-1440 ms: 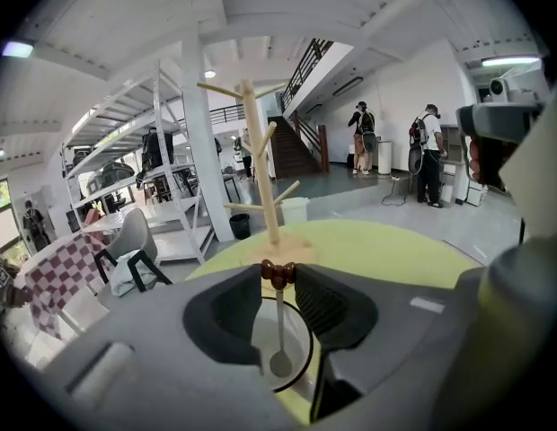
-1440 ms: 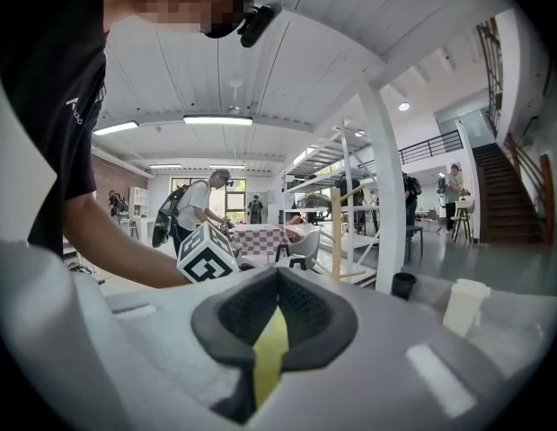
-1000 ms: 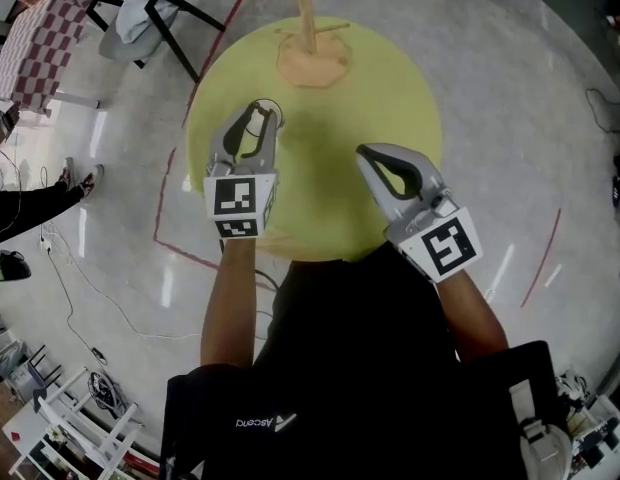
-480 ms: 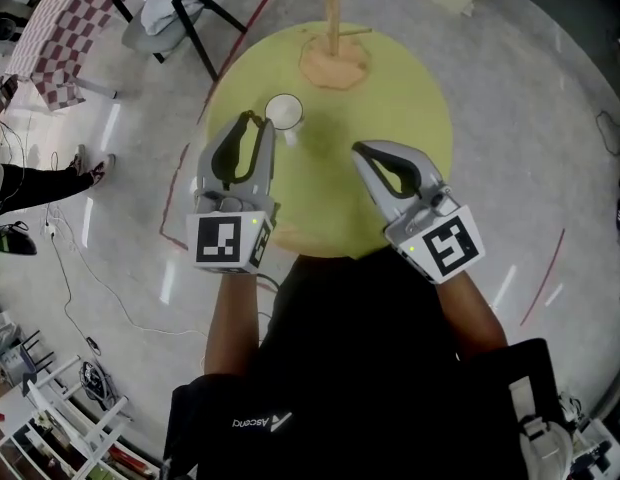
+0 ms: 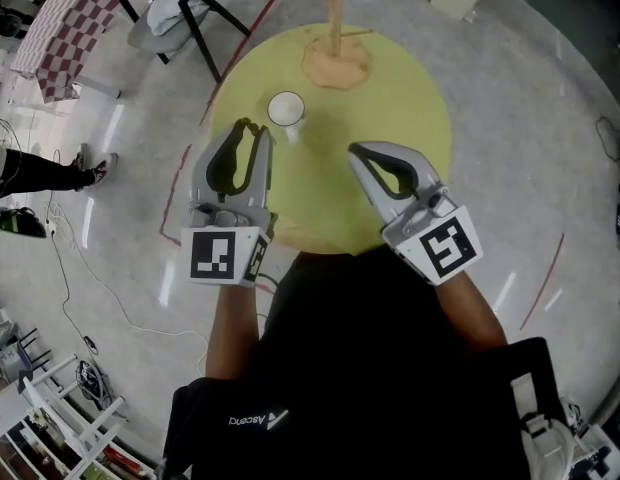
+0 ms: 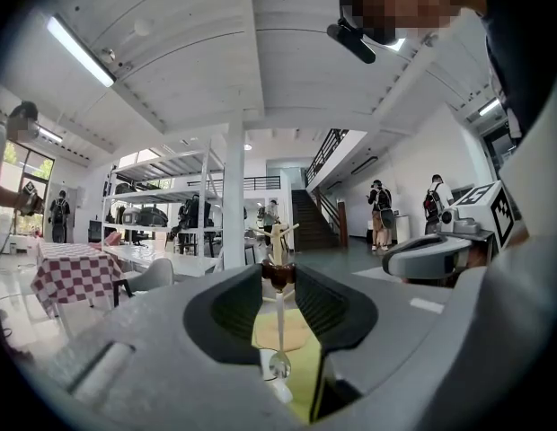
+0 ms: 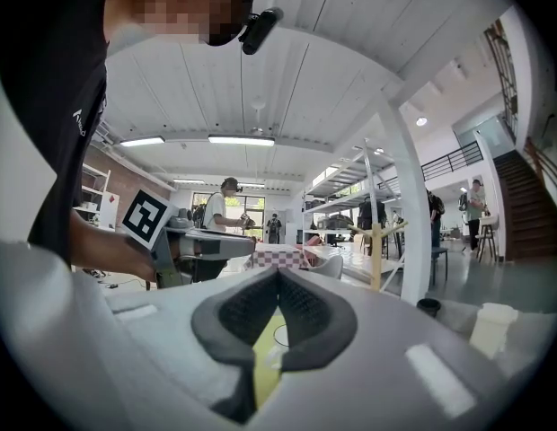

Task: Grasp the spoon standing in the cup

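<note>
brown handle-end of the spoon (image 6: 279,330) is pinched between the tips of my left tongs (image 6: 278,275), bowl hanging below. i've drawn them back, so the cup (image 5: 285,109) now sits just beyond the tips: grasp looks made. right tongs (image 7: 278,274) alongside, closed on nothing.

Head view steeply down; gripper views low, level — all share table (image 5: 390,148).

left gripper (image 5: 248,128) drawn back off the cup (image 5: 285,109), spoon (image 6: 279,330) lifted out in its jaws, cup now uncovered
</note>
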`<state>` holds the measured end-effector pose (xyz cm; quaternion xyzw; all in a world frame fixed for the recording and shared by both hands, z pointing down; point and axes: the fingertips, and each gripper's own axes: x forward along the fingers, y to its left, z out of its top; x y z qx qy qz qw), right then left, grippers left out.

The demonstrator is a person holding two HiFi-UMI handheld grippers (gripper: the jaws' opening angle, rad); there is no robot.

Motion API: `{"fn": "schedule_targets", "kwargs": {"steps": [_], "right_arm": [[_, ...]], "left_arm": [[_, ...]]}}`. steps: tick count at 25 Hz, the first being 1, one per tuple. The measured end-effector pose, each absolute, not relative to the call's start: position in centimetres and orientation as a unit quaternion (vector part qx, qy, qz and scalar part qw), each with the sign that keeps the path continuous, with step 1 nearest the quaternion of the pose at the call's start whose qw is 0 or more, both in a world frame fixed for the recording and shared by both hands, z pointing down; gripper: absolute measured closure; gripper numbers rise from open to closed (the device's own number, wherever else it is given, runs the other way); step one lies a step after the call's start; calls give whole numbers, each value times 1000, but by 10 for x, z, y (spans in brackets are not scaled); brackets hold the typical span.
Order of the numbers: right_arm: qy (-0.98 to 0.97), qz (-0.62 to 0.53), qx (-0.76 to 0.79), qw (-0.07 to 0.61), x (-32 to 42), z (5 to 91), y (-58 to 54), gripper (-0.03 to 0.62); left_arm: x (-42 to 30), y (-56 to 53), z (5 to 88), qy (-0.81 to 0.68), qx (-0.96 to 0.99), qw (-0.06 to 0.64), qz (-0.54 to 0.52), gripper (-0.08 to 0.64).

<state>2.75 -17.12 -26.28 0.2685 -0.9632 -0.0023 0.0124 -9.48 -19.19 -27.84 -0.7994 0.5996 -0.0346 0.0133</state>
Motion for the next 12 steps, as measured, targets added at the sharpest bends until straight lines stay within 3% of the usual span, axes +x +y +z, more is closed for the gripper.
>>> {"fn": "schedule_targets", "kwargs": {"steps": [12], "right_arm": [[-966,-6,258,14,38,-260,-160,589]], "left_arm": [[-84,-181,-277,606,-795,14,-30,439]]}}
